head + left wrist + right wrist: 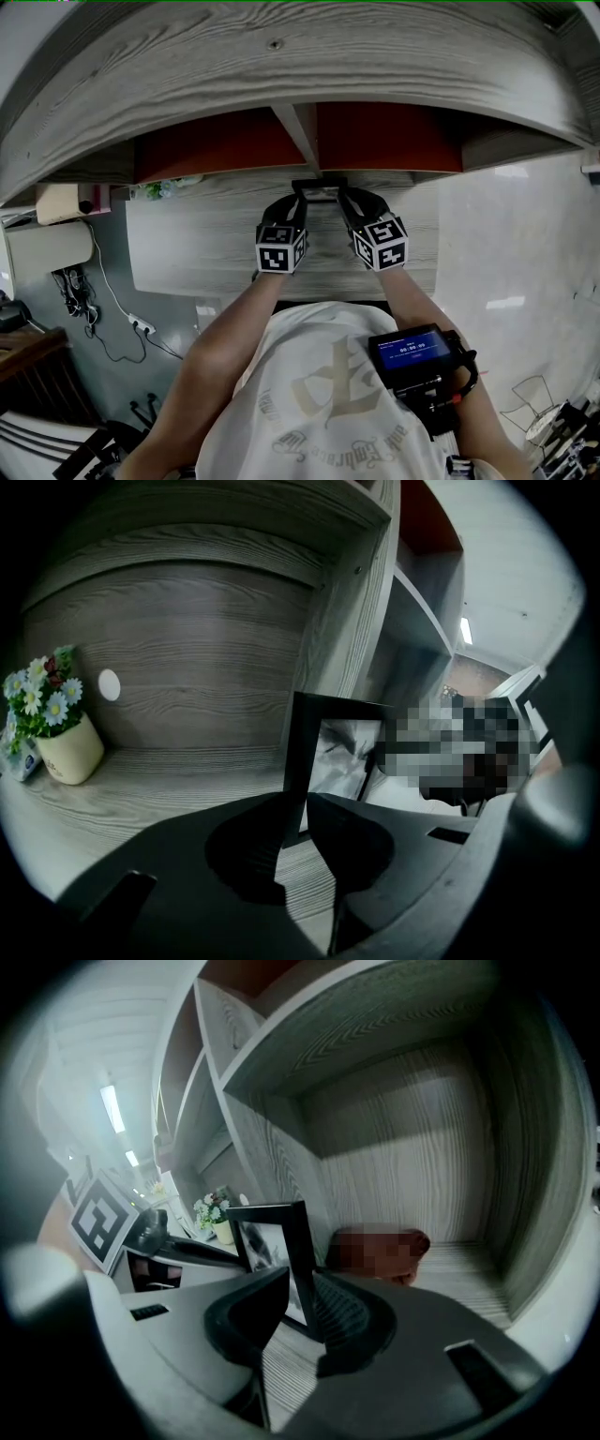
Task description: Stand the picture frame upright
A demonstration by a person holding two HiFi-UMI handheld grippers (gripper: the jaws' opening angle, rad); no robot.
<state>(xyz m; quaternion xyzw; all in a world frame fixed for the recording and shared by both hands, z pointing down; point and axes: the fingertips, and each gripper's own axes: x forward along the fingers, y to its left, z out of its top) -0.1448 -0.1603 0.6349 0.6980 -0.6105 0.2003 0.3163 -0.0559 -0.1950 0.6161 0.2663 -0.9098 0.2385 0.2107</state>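
The black picture frame [319, 186] stands about upright on the grey wooden shelf board [187, 244], just in front of the vertical divider. My left gripper [299, 199] holds its left side and my right gripper [343, 198] its right side. In the left gripper view the frame's dark side bar [295, 747] runs down between the jaws of the left gripper [298, 803], which press on it. In the right gripper view the frame's border [302, 1237] sits clamped in the right gripper [300, 1286]. Reflections show in the glass.
A cream pot of white flowers [66, 747] stands on the shelf to the left, near the back wall. A vertical divider [298, 131] rises right behind the frame, with red back panels [216, 145] on both sides. A shelf overhang [281, 56] lies above.
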